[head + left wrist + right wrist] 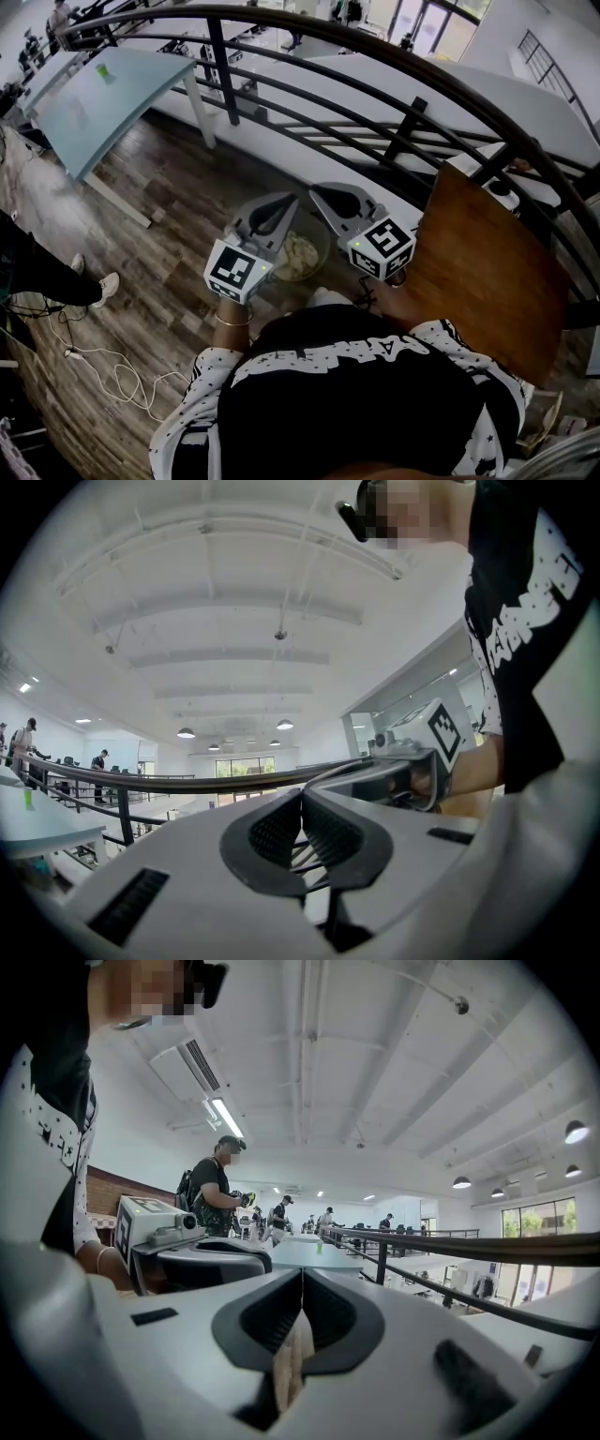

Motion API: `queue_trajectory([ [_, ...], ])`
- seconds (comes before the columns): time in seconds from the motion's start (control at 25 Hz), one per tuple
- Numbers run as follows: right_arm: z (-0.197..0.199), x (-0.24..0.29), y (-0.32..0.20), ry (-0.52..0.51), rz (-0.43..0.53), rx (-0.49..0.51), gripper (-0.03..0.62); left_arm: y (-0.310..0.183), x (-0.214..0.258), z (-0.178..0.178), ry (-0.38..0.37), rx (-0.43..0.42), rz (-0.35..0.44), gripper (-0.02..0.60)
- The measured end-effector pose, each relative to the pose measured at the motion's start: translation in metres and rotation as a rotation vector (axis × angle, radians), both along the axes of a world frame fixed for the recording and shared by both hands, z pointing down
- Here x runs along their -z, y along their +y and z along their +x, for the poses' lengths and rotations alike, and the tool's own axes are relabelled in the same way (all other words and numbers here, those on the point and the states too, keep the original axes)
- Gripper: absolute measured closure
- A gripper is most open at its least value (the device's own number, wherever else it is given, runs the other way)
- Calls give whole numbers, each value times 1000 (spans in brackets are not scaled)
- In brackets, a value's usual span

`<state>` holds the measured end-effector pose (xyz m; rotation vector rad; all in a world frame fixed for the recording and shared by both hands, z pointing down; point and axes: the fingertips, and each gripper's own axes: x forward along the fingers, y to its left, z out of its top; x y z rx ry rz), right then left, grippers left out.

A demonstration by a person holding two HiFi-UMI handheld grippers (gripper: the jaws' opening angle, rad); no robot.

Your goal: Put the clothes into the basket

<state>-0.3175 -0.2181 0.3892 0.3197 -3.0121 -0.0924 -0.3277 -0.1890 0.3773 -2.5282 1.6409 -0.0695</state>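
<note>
You're holding the left tool and right tool shut and empty, with the basket of clothes lying at frame centre, just beneath both tips.

No whole word, number or brand name can be read anywhere. The person's black shirt has a band of large white block letters across it. In the head view the band is seen from above and creased, so only broken strokes show and they spell nothing sure. The left gripper view catches more of the same lettering at the picture's right edge, cut off and slanted. The left marker cube on the left hand-held gripper and the right marker cube on the right hand-held gripper bear black-and-white square code patterns, not letters.
</note>
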Motion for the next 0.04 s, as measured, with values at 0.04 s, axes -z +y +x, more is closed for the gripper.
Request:
queue_trajectory([
  [0.04,0,0,0,0,1,1,566,0,0,0,1,0,0,566],
])
